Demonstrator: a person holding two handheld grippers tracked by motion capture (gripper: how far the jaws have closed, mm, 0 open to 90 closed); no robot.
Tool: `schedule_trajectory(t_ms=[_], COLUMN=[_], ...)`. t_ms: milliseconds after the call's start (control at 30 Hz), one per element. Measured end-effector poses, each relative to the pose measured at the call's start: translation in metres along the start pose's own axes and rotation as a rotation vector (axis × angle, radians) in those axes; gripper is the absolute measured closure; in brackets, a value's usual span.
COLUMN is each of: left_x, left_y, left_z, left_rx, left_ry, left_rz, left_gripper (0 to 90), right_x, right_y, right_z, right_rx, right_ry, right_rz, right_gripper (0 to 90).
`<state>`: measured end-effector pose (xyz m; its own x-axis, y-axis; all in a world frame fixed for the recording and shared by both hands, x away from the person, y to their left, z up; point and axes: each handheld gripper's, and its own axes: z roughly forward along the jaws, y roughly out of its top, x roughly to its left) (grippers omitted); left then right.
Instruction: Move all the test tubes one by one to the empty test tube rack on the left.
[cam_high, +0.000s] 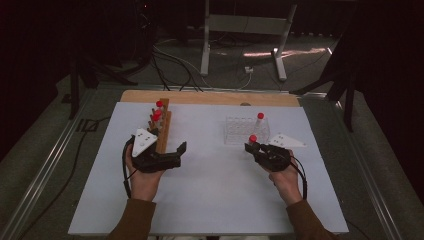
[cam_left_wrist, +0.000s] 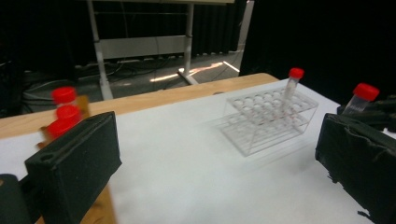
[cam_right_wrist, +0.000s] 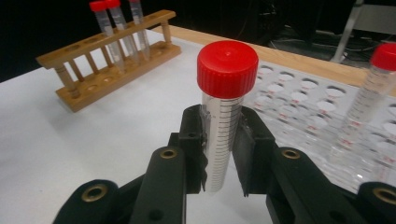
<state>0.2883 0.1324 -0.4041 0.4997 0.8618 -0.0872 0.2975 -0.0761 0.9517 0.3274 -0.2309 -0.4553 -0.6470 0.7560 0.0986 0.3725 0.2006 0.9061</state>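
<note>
While the right claw (cam_right_wrist: 223, 154) is clenched on a clear tube with a red cap (cam_right_wrist: 223, 116), the tube stands upright between its two black jaws, pinched at about mid-length, with the cap well above the pads and the lower end showing below them. In the high view this right claw (cam_high: 251, 146) sits just in front of the clear plastic rack (cam_high: 240, 129) on the white worktop (cam_high: 210, 200), and the red cap rises beside the rack's near right corner. A second capped tube (cam_high: 260, 125) stands in that rack at its right end.

At the other side, the left claw (cam_high: 175, 152) is released, its jaws wide apart with nothing between them. It hovers just beside the near end of the wooden rack (cam_high: 164, 131), which holds three more red-capped tubes (cam_high: 157, 116). From the left gripper view, the clear rack (cam_left_wrist: 268, 119) lies ahead between the spread jaws, well apart from them, and the held tube (cam_left_wrist: 360, 99) shows at the far right.
</note>
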Motion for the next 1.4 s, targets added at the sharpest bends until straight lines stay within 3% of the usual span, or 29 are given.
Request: schedule_trajectory(t_ms=[633,967,1100,1200,1300,1400], left_x=[-0.044,-0.063,-0.071,-0.076,-0.080,-0.083], left_y=[0.009,0.008,0.007,0.006,0.004,0.001], left_z=[0.043,0.060,0.070,0.076,0.083,0.090], left_rx=[0.049,0.082,0.118,0.135,0.158,0.175], left_ry=[-0.088,-0.193,-0.216,-0.225,-0.261,-0.286], left_rz=[0.041,0.044,0.070,0.078,0.087,0.093], left_gripper=[0.8,5.7,8.0,12.9,20.2,32.0], right_x=[0.022,0.032,0.035,0.035,0.035,0.036], right_y=[0.000,0.000,0.000,0.000,-0.001,-0.001], right_z=[0.014,0.021,0.022,0.023,0.023,0.024], right_rx=[0.038,0.052,0.059,0.064,0.070,0.076], right_ry=[0.049,0.080,0.090,0.095,0.099,0.104], right_rz=[-0.034,-0.042,-0.044,-0.049,-0.051,-0.051], right_gripper=[74.6,74.6,74.6,74.6,74.6,74.6])
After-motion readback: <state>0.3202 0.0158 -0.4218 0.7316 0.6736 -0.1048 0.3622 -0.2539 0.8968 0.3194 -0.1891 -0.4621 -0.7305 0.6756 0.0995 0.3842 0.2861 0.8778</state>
